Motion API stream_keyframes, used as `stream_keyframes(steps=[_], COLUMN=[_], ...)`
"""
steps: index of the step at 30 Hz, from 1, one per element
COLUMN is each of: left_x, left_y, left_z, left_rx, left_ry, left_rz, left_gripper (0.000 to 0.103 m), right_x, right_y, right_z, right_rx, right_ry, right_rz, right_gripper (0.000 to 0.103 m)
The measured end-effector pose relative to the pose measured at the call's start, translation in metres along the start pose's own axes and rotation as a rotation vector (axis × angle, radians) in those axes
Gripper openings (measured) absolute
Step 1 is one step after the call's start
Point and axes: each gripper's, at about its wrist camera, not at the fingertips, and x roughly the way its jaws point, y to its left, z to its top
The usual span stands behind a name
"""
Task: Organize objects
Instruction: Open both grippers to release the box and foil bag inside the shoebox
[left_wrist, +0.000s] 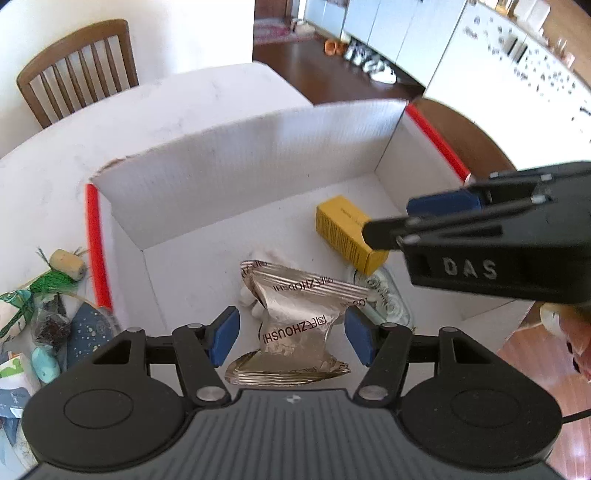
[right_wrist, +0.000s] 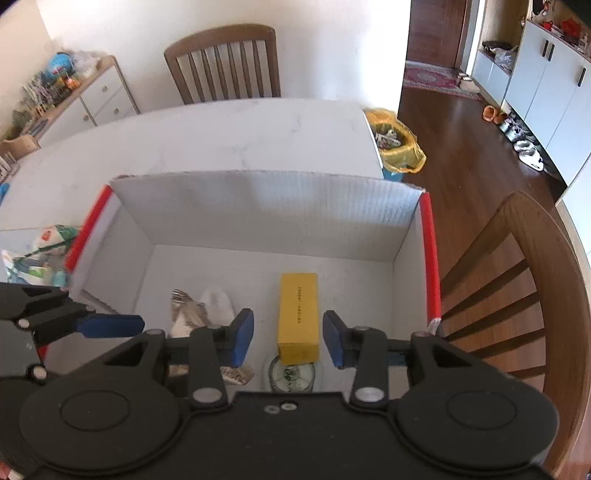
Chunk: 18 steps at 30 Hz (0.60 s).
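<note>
A white cardboard box (left_wrist: 258, 155) with red edge strips stands on the white table; it also shows in the right wrist view (right_wrist: 269, 210). Inside lie a yellow carton (left_wrist: 345, 230) (right_wrist: 298, 317), a silver foil packet (left_wrist: 295, 321) (right_wrist: 188, 314), a clear glass item (left_wrist: 388, 295) (right_wrist: 291, 373) and something white (right_wrist: 218, 302). My left gripper (left_wrist: 291, 336) is open above the foil packet, pads on either side of it, apart from it. My right gripper (right_wrist: 288, 338) is open and empty above the yellow carton. It also shows in the left wrist view (left_wrist: 413, 218).
Several loose items lie on the table left of the box: a cork-like piece with green string (left_wrist: 68, 264), small packets (left_wrist: 51, 328) and pouches (right_wrist: 48, 247). Wooden chairs stand at the far side (right_wrist: 225, 62) and right (right_wrist: 535, 277). A yellow bag (right_wrist: 397, 140) sits on the floor.
</note>
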Motion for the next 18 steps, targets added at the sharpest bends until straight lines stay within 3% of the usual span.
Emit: stream_keyframes(steps=[5,15,18], left_x=[-0.024,-0.070,-0.081], left_y=[0.003,0.011,0.016], left_z=[-0.007,-0.029,-0.037], left_rx=[-0.077,-0.074,-0.080], left_ry=[-0.091,-0.236,-0.268], left_rz=[0.016,-0.003,-0.015], left_gripper=[0.062,0.062,0.068], right_x=[-0.022,-0.074,-0.087], right_y=[0.004,0.019,0.026], right_z=[-0.005,-0.020,-0.025], right_rx=[0.002,0.003,0.019], right_ry=[-0.039,-0.162,-0.196], right_rz=[0.024,0.054,0.069], right_gripper=[0.041,0.047,0.052])
